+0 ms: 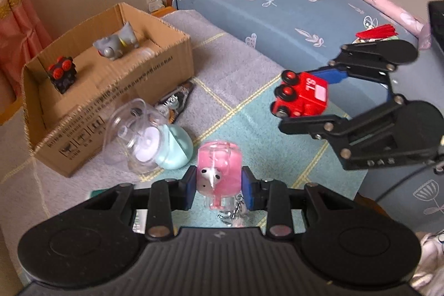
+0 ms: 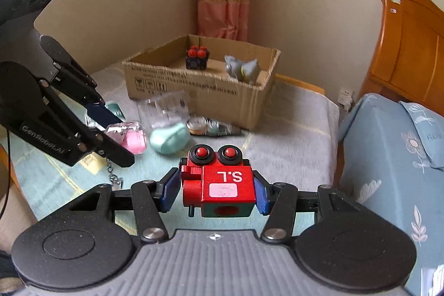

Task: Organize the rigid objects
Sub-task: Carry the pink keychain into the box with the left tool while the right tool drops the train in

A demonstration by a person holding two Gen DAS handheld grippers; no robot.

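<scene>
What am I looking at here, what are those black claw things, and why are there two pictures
Those black claws are two handheld grippers; a person holds one in each hand. Each carries a wide-angle camera looking along its two fingers, so you get one picture per gripper.

In the left gripper's view, the left gripper is shut on a pink clear keychain toy. The right gripper is shut on a red toy train, lifted off the surface.

Below is a blanket with a cardboard box on it. Inside the box sit a grey toy animal and a black block with red wheels. Beside the box lie a clear plastic container, a mint green case and a dark packet.
</scene>
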